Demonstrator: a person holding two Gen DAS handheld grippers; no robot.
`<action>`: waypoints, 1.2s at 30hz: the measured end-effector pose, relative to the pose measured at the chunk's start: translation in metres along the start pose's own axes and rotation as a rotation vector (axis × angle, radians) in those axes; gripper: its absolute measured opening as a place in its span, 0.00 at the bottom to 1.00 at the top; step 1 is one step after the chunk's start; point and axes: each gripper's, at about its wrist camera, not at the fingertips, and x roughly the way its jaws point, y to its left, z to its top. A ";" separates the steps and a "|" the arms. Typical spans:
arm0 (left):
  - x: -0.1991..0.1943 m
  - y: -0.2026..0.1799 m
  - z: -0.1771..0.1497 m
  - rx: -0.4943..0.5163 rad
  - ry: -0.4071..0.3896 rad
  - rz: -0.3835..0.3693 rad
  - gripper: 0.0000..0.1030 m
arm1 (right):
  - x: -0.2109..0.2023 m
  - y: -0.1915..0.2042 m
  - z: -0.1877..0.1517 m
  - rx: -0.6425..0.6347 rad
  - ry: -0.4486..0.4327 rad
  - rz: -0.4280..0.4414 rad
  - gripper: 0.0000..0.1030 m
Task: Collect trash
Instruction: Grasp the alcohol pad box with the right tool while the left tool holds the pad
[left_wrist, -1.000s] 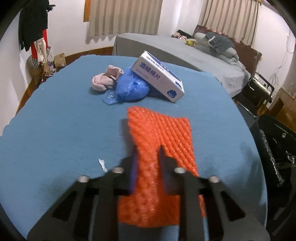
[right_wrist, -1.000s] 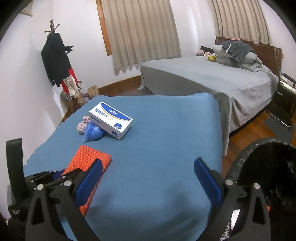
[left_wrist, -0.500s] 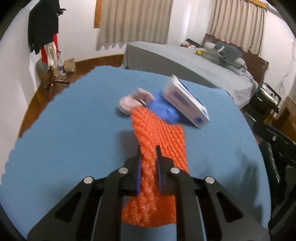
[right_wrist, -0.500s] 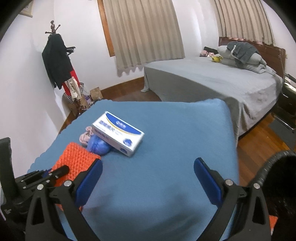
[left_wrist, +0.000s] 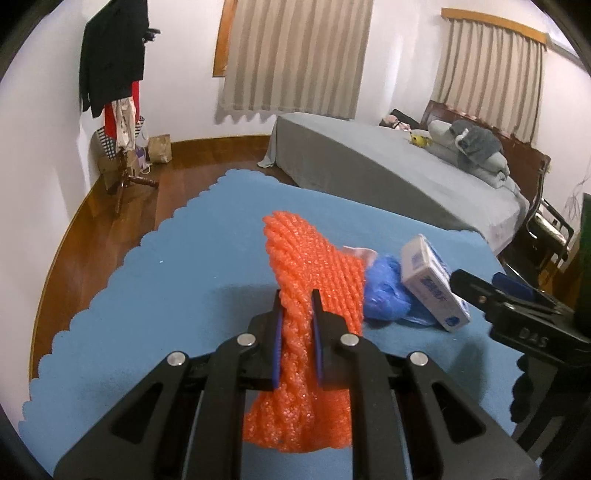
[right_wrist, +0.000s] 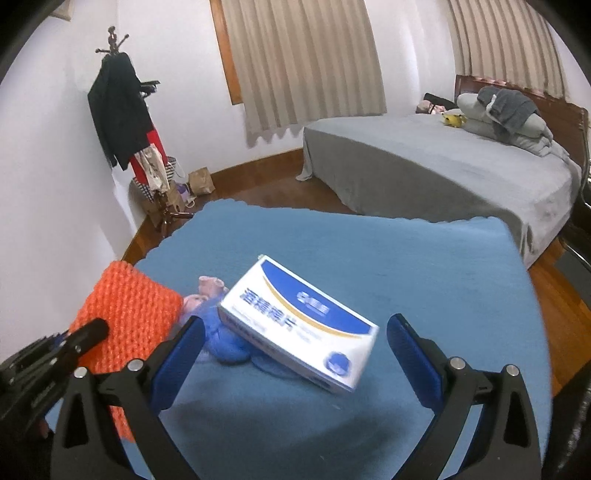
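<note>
The left gripper (left_wrist: 297, 299) pinches the orange foam net (left_wrist: 314, 273) – lifted above the blue tablecloth (left_wrist: 177, 280). The right gripper (right_wrist: 295, 339) is wide open around the white-blue box (right_wrist: 299, 321), not touching – the box leans on a blue plastic bag (right_wrist: 225, 339)

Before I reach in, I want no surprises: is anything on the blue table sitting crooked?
Yes. The white-and-blue box is tilted, one end propped on the crumpled blue plastic bag beside a pink item, so it may slip when touched.
</note>
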 end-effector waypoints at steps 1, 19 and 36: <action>0.002 0.001 0.001 -0.006 0.001 -0.001 0.12 | 0.004 0.002 0.000 -0.002 0.003 -0.003 0.94; 0.009 0.000 -0.002 -0.005 -0.017 -0.014 0.12 | 0.014 0.007 -0.007 -0.044 0.049 -0.098 0.94; 0.005 -0.026 -0.006 0.022 -0.011 -0.063 0.13 | -0.039 -0.061 -0.047 0.040 0.118 -0.211 0.94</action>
